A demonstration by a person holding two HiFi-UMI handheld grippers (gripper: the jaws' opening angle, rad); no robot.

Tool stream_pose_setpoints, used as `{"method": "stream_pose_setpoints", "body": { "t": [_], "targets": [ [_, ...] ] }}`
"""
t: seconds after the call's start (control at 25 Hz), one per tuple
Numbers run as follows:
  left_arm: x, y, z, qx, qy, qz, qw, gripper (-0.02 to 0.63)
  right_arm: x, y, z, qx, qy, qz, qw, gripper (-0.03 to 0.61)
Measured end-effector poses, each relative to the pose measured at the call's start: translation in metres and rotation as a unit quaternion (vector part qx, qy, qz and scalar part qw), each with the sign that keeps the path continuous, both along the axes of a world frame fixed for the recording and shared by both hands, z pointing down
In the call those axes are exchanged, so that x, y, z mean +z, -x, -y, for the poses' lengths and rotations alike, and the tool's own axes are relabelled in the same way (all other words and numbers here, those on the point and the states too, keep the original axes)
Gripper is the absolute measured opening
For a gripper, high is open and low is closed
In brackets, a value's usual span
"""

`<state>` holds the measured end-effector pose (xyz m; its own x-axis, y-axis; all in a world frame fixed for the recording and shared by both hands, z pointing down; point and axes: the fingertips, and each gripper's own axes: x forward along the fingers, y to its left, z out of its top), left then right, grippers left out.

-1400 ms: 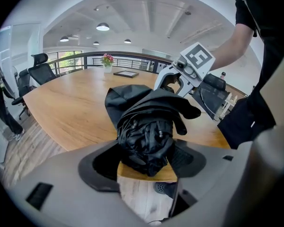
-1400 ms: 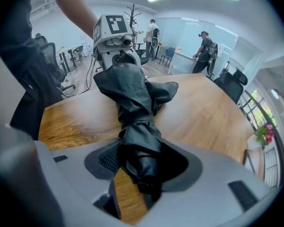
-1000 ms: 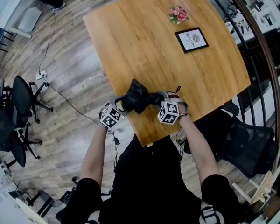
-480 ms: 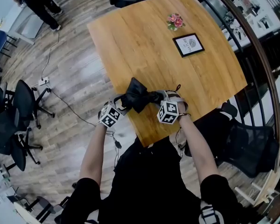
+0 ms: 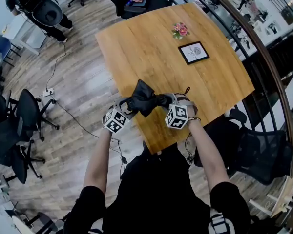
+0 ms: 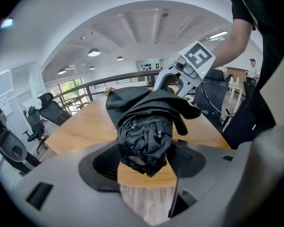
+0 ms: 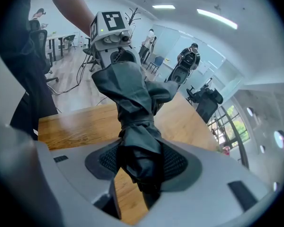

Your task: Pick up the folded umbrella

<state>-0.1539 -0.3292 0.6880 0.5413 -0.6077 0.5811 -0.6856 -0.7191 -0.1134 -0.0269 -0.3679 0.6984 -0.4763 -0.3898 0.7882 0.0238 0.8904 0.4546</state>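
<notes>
Left gripper (image 5: 128,107) clamps one end of the folded umbrella (image 5: 145,100), pads pressing the bunched black fabric w/ jaws fairly wide. Right gripper (image 5: 168,102) is closed on the other, narrower end where the strap cinches it. Two-ended hold prob. keeps the floppy bundle level & stops loose canopy flaps unrolling. Umbrella sits centre of the head view, over the near corner of the table (image 5: 161,48), apparently clear of the wood. No brand visible on it. Framed card (image 5: 194,52) upper right has print, too small to read; marker cubes carry patterns only.
</notes>
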Motion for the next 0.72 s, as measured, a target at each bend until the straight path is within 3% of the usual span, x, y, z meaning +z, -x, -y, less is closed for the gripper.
{"method": "stream_pose_setpoints", "body": {
  "t": [0.72],
  "targets": [
    [-0.059, -0.006, -0.006, 0.001, -0.068, 0.033, 0.9971, 0.33, -0.061, -0.006, -0.007, 0.01, -0.072, 0.011, 0.997, 0.236]
  ]
}}
